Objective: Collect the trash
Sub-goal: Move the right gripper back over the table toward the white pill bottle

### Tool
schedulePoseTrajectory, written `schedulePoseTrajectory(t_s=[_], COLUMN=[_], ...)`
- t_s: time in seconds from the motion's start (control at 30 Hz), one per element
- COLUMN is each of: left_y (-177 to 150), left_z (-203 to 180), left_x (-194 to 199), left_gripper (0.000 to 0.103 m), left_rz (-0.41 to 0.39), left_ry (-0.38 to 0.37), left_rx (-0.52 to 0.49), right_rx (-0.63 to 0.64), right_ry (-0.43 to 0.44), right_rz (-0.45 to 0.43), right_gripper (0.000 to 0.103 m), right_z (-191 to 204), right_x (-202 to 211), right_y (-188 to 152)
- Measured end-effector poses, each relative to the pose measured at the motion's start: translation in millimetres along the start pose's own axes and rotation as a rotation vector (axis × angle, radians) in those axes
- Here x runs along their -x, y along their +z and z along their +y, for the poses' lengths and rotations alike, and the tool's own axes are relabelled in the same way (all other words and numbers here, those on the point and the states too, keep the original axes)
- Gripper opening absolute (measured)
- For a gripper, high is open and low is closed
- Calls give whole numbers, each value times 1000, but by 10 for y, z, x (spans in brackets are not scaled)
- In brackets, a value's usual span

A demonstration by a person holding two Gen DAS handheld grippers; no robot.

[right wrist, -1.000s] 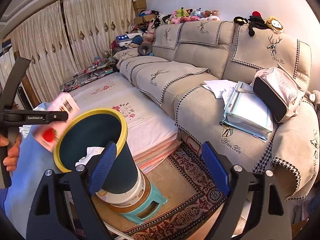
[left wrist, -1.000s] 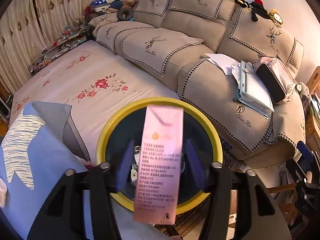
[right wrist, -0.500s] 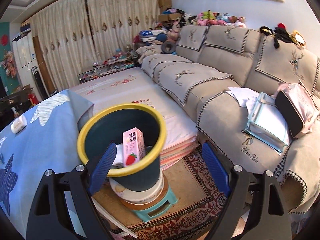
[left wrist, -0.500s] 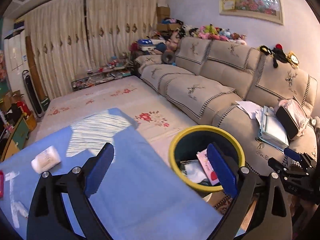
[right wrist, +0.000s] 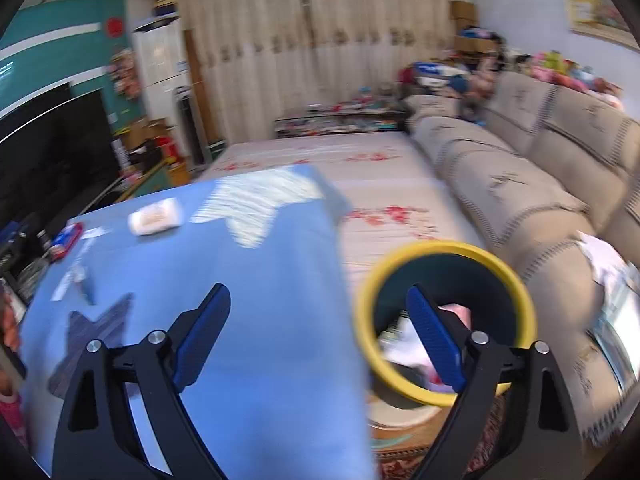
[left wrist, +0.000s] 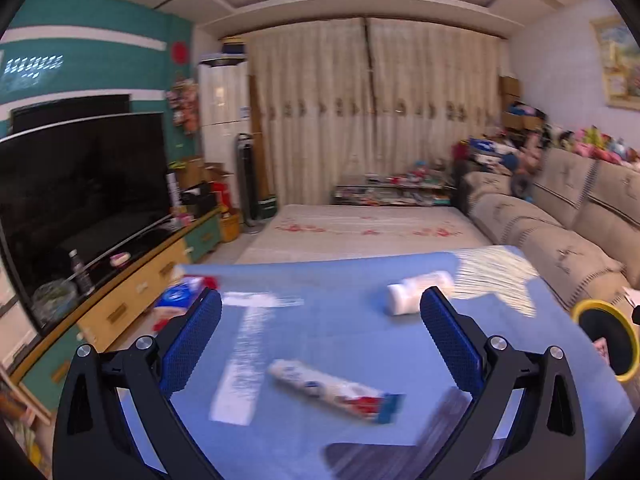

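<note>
Swung both views off the sofa point(right wrist: 520, 184) and round to the table point(left wrist: 320, 320) since 1 s ago; pink carton gone from left gripper point(left wrist: 320, 332), now down in the bin point(right wrist: 444, 320) w/ other scraps (pink blur inside, right view). Left jaws just been opening, now wide, nothing between the pads. Right gripper point(right wrist: 316, 332) also wide and empty, its jaws opening a touch more.

Progress, as a guess: partway. One carton binned; at least three bits left on the blue cloth.

Positions rel. to left gripper, big to small:
- bin at far right edge, off the table, well apart
- tube point(left wrist: 336, 392) nearest, lying flat just ahead, between the jaw lines
- white bottle point(left wrist: 416, 296) on its side, further back, near right finger
- blue-red pack point(left wrist: 180, 300) at far left table edge, behind left finger
</note>
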State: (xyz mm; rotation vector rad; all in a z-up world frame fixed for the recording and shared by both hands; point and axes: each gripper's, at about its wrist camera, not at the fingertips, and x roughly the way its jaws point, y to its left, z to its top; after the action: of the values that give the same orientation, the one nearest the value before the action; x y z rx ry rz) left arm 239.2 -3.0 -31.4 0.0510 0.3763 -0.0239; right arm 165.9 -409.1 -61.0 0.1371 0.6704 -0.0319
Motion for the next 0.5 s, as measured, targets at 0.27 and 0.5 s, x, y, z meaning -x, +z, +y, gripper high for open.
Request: schedulePoseTrajectory(t_s=[0.27, 0.5], left_y=[-197, -269], left_z=[547, 432], left_x=[-158, -193], left_gripper=[98, 98], left_rz=[6, 15], left_ry=[81, 83], left_rx=[125, 132], right_rx=[182, 225], right_ry=[202, 239], right_rz=[56, 137], right_gripper=[86, 91], right_z=[1148, 1835], right_x=[-734, -1474], right_y=[471, 667])
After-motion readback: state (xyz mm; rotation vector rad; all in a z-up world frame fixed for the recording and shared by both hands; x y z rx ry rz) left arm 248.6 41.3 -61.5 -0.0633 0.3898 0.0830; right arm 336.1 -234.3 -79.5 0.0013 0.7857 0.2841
